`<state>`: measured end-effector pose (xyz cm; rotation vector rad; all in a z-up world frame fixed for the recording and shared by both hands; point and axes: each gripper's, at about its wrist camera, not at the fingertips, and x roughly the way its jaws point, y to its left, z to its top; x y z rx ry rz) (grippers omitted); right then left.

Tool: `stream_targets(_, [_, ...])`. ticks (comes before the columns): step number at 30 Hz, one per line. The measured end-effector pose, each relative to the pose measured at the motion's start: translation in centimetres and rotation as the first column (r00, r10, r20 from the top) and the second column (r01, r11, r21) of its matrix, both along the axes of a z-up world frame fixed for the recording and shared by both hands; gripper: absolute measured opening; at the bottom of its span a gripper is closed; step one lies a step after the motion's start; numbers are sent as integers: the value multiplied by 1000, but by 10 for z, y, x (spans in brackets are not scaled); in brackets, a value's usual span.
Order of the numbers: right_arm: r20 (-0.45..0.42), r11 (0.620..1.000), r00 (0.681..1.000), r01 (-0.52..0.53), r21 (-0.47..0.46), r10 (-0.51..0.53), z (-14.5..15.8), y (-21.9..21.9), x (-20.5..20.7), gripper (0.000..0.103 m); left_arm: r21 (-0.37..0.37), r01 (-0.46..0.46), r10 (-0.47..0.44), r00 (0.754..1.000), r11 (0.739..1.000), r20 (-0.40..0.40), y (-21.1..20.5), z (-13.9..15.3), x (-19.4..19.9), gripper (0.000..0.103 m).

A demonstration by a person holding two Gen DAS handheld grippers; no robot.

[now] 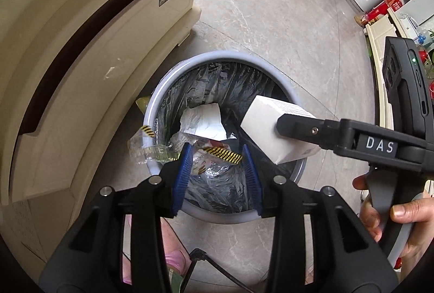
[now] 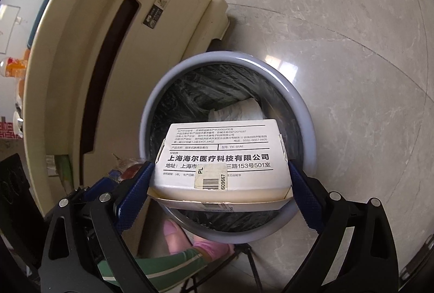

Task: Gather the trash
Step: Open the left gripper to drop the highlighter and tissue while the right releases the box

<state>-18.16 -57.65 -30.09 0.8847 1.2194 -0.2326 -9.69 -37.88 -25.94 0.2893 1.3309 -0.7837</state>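
Right wrist view: right gripper (image 2: 219, 179) is clamping the white box (image 2: 219, 157) lengthwise above the bin (image 2: 306, 113); left gripper (image 1: 215, 173) is gaping beside its rim, over the wrapper (image 1: 217, 154).

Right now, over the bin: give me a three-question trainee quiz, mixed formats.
1. True or false: the right gripper is clamped on the white box.
2. Multiple choice: where does the clear wrapper with yellow-black stripes lie? A) flat on the floor B) draped over the bin rim, between the left gripper's open jaws C) inside the cabinet drawer
3. Fill in: the bin is lined with a ____ plastic bag.

Key: 1 true; 2 B; 3 black.
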Motion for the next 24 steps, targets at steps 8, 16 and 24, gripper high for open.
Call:
stream_targets(8, [17,1000,1000,3,13,-4,2,2,6,95,-18,-10,10,1000,1000,-1,2,2,0,46])
stream_targets(16, [13,1000,1000,1,14,-1,4,3,7,95,-23,-19,19,1000,1000,-1,7,4,2,48])
stream_targets(24, [9,999,999,-35,36,34,4,9,15,97,-9,-23,23,1000,1000,19,13,7,3,56])
